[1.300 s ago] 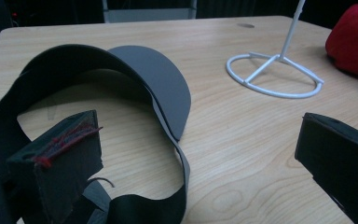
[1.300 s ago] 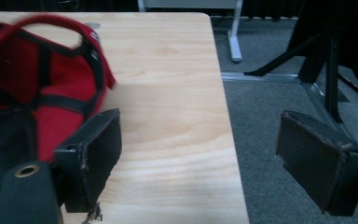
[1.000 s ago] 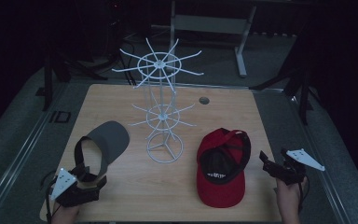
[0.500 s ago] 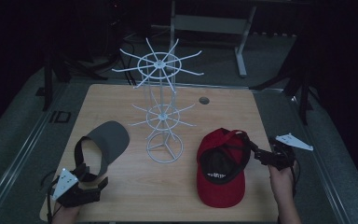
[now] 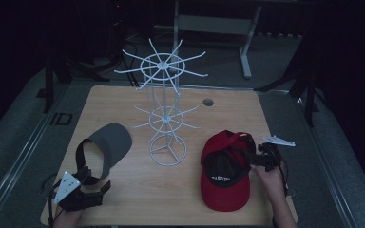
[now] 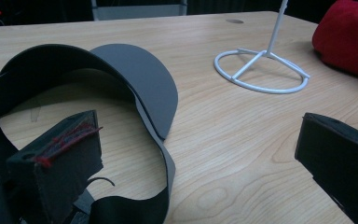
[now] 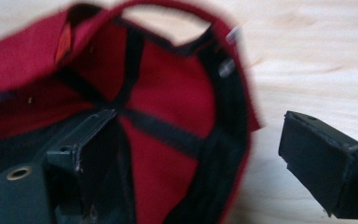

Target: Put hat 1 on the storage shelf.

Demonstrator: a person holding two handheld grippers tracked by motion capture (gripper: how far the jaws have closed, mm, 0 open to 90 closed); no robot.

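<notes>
A red cap (image 5: 225, 185) lies upside down on the right of the wooden table (image 5: 123, 99), its black lining up. My right gripper (image 5: 248, 159) is open at the cap's back edge. In the right gripper view, one jaw is inside the red cap (image 7: 168, 84) and the other is outside, with the rim between them; the right gripper (image 7: 200, 135) is not closed on it. A grey visor (image 5: 109, 142) with a black strap lies on the left. My left gripper (image 5: 97, 184) is open at the strap end; its left jaw sits within the strap loop of the visor (image 6: 142, 84).
A white wire rack (image 5: 167, 118) with radial hooks stands mid-table between the two hats; its ring base (image 6: 261, 70) lies just beyond the visor. A small round hole (image 5: 208, 102) is in the table's far side. Dark floor and stand legs surround the table.
My right gripper has moved left from the table's right edge to the red cap, and its jaws now straddle the rim. The left gripper and visor have stayed put.
</notes>
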